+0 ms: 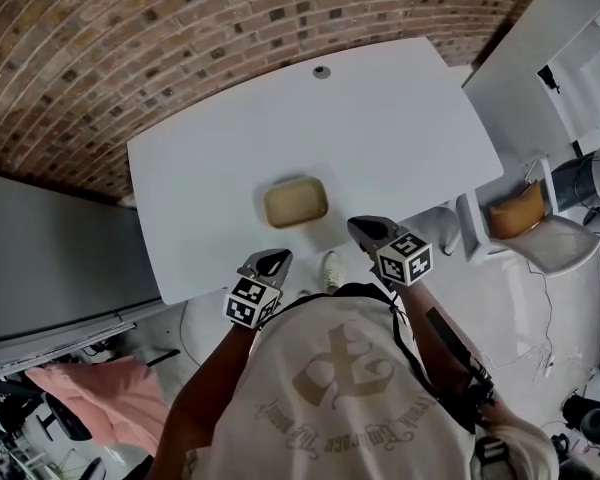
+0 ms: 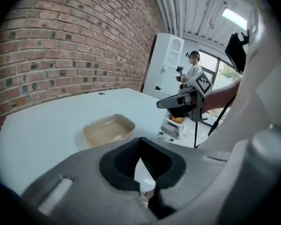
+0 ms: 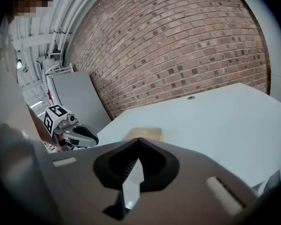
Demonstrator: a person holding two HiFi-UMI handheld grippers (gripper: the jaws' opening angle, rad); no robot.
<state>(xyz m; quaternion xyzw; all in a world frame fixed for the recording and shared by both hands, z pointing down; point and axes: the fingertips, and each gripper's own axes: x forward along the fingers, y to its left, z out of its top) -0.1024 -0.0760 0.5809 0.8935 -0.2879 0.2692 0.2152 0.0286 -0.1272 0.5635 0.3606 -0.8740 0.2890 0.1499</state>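
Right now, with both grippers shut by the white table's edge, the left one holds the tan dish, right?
No. The left gripper holds nothing; the tan dish lies on the white table, apart from it, as the head view shows.

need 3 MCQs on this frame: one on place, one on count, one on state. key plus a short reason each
1. Where does the tan container sit?
A. on the white table, towards its near edge
B. on the floor
C. on a chair

2. How many containers stand on the table?
A. three
B. one
C. none

3. How do the jaws of the left gripper and the right gripper stand?
A. both wide apart
B. the left is clamped on the container
C. both together, with nothing between them

Key:
1 A: the head view shows it on the tabletop, just ahead of both grippers.
2 B: it is the only container on the tabletop.
3 C: in each gripper view the jaw tips meet, and the container lies apart, farther along the table.
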